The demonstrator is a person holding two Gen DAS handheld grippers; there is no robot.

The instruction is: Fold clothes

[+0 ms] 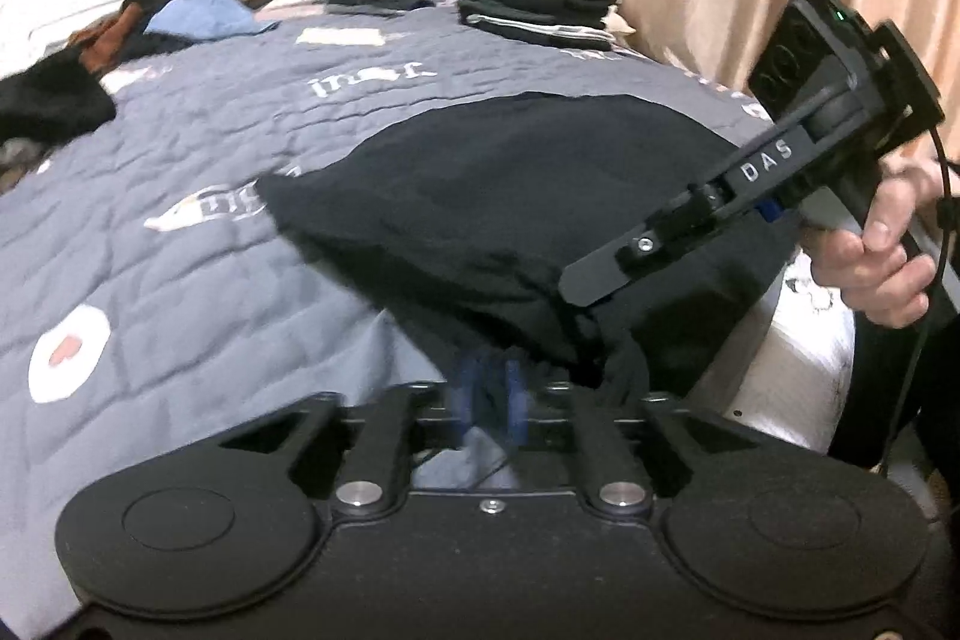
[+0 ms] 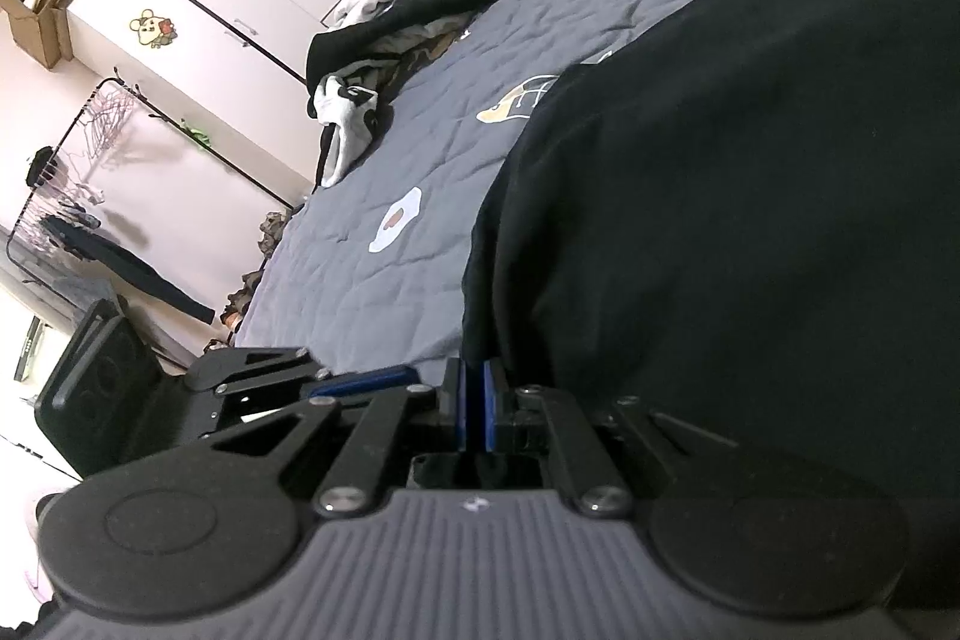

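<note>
Black garment (image 1: 498, 196): lying on my grey quilt (image 1: 198, 232). Right gripper (image 2: 477, 409): pinching its near edge. Left gripper (image 1: 489, 394): spread, blurred, holding nothing.

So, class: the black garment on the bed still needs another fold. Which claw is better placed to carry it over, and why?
Probably the right claw: its jaws are closed at the near edge of the black garment, apparently pinching it. The left claw is open, its blurred pads gripping nothing, so it would have to regrasp first.

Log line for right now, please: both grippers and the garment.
left gripper: open, blurred, at hem | right gripper: shut on black cotton garment | garment: partly folded on grey quilted bedspread
</note>
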